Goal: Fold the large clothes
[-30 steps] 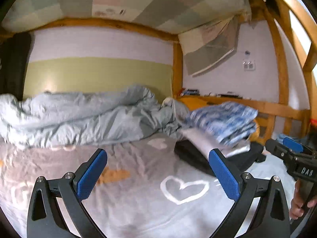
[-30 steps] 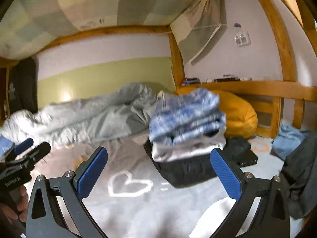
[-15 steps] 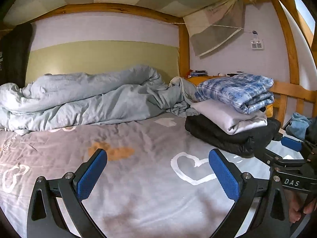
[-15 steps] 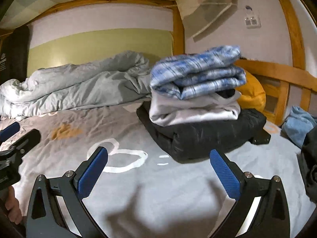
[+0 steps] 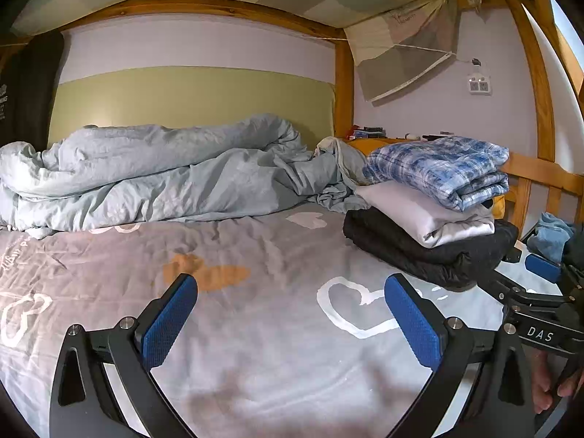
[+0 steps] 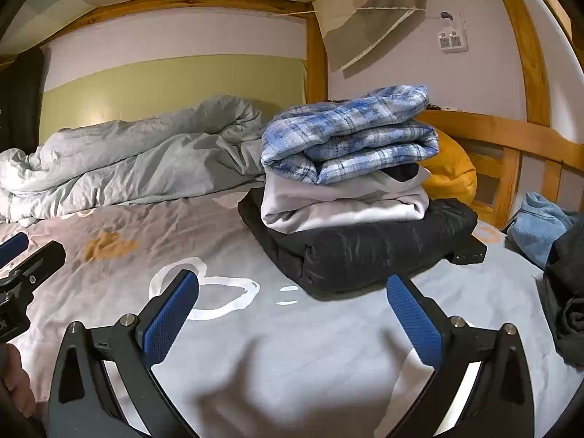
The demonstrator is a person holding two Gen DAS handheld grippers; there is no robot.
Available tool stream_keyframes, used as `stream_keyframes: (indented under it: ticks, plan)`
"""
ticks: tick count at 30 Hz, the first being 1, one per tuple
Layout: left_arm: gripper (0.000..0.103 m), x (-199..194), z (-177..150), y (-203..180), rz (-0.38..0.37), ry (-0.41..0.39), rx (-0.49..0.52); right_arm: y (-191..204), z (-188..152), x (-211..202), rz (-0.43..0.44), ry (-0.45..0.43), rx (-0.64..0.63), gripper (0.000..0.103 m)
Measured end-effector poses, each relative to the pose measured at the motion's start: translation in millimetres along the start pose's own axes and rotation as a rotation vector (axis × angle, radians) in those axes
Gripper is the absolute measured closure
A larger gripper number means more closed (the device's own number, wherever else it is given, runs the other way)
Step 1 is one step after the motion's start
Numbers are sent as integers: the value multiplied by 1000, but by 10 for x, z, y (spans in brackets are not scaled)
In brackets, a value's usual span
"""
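- On the lower bunk, the grey heart-print sheet [image 6: 328,346] lay bare in front of both tools; a rumpled pale-blue duvet [image 5: 164,175] ran along the far wall.
- Folded stack sat on the sheet to the right: black padded garment [image 6: 365,252] at the bottom, white garment [image 6: 343,204] on it, blue plaid shirt [image 6: 350,138] on top, edges roughly in line.
- Unfolded clothes waited at the far right edge: a dark grey garment [image 6: 565,292] bunched up, a light-blue one [image 6: 540,226] just behind it.
- Left gripper [image 5: 290,323] hovered over bare sheet, jaws spread wide, nothing between the pads.
- Right gripper [image 6: 292,323] likewise released and empty, pointed at the foot of the stack.
- Judgement: next garment not yet picked. Best to take the dark grey one by a collar or shoulder seam, drag it onto the bare sheet well apart from the stack, and spread it flat before any fold.
- Risk: a low sweep of the right tool could nudge the stack askew.
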State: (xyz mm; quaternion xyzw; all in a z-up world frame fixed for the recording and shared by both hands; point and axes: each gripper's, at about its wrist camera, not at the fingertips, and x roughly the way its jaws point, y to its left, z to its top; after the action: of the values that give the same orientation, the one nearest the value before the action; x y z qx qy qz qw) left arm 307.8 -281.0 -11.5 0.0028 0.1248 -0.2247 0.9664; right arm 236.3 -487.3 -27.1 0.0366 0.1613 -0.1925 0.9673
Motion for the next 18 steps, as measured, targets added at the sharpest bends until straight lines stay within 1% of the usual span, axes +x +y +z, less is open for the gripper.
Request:
stream_keyframes:
  ticks: [18]
  plan:
    - [0,1,-17,47,10,0,2,-20,1,-16,1,-18,-2,1]
